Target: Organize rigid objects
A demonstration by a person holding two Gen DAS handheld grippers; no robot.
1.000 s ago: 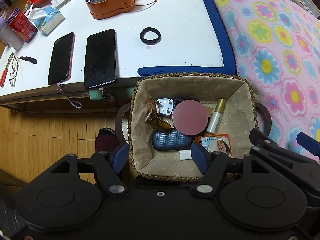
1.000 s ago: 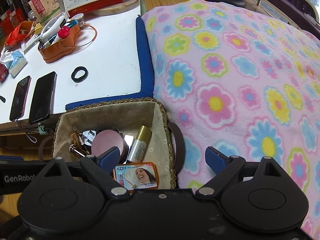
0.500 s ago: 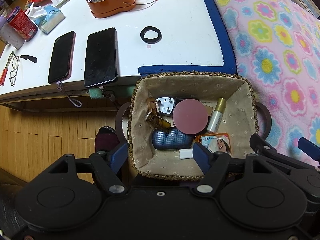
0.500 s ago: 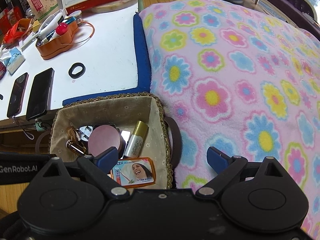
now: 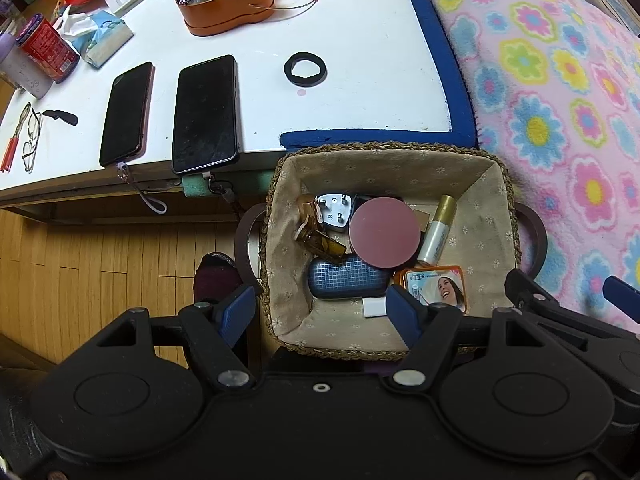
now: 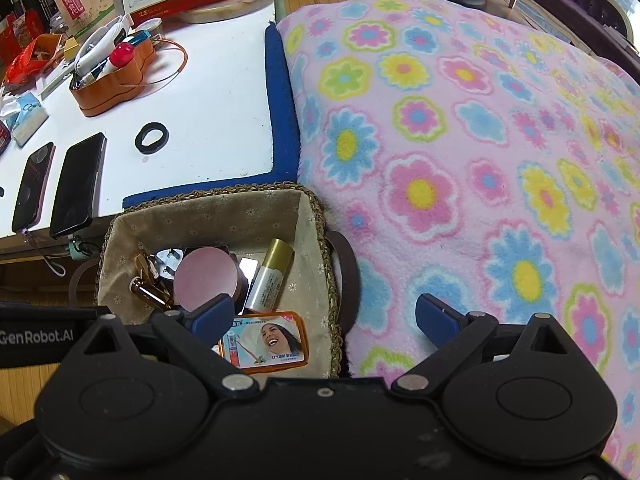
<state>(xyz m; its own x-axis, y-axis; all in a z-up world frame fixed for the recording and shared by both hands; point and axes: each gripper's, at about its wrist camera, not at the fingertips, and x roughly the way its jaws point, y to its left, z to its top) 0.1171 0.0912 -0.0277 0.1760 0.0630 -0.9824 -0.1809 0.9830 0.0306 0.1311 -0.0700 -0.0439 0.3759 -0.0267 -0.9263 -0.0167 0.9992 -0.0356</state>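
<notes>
Nearest the viewer, the left gripper (image 5: 322,312) hangs over the near left corner of a woven basket (image 5: 506,184), its blue-tipped jaws spread wide with nothing between them. To its right, the right gripper (image 6: 324,314) hovers above the basket's right rim, jaws likewise spread wide and empty, one fingertip over the basket and the other over a flowered pink blanket (image 6: 480,140). The basket has a pale fabric lining and dark loop handles at its left and right sides. Inside it, nearest, lies an orange-edged tin (image 5: 438,288) picturing a smiling woman, with a small white block (image 5: 374,307) just left of it. A blue gridded case (image 5: 346,278) lies beyond that, partly under a round pink lid (image 5: 384,232). An amber glass vial (image 5: 322,242) lies left of the lid, a white plug adapter (image 5: 334,210) sits farther back, and a gold-capped tube (image 5: 438,228) leans on the right. Beyond the basket is a white table (image 5: 360,20) with a blue padded edge (image 5: 436,36). On it lie two dark phones (image 5: 206,114) side by side at the near left, a black ring (image 5: 305,69) to their right, and farther away an orange tray (image 5: 228,12) of pens.
</notes>
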